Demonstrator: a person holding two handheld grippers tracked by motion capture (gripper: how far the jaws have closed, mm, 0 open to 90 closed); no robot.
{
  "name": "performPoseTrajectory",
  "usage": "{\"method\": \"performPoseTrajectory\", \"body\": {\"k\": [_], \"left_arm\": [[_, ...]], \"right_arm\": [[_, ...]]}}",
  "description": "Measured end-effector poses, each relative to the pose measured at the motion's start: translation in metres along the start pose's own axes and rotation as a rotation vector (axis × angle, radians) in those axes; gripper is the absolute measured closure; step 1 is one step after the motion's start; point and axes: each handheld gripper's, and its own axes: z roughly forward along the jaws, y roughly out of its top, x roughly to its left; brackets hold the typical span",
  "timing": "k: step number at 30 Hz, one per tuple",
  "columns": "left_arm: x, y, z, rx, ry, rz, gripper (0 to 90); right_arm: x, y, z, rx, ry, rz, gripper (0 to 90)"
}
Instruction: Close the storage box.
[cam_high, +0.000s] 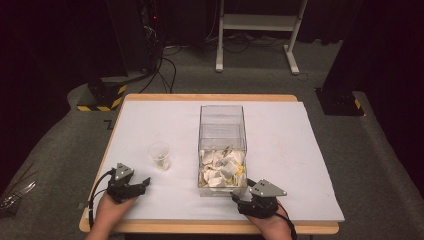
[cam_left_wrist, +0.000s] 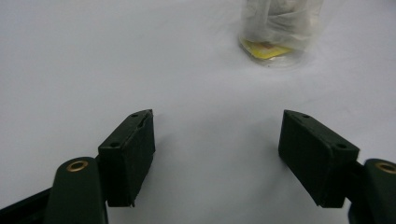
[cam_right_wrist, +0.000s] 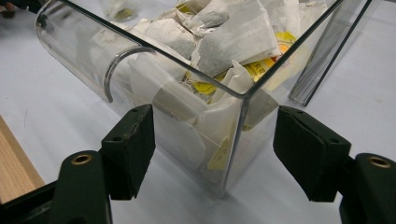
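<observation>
Clear box (cam_high: 222, 131), tea bags (cam_high: 221, 166) heaped inside

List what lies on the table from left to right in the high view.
Left gripper → plastic cup → clear box of tea bags → right gripper at the box's near right corner.

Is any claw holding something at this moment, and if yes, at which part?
Nothing is held. The left claw is open above bare table. The right claw is open, a corner of the clear box between its jaws, untouched.
</observation>
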Motion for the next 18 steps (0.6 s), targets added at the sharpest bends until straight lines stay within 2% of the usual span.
{"method": "performPoseTrajectory", "body": {"k": [9, 18], "left_arm": [[0.0002, 0.0001, 0.0001, 0.0, -0.002, 0.001, 27.3], [0.0009, 0.0003, -0.0002, 0.005, -0.004, 0.007, 27.3]], "right_arm": [[0.0004, 0.0018, 0.001, -0.011, -0.015, 0.005, 29.5], [0.0024, 0.0042, 0.0031, -0.024, -0.055, 0.0, 26.8]]}}
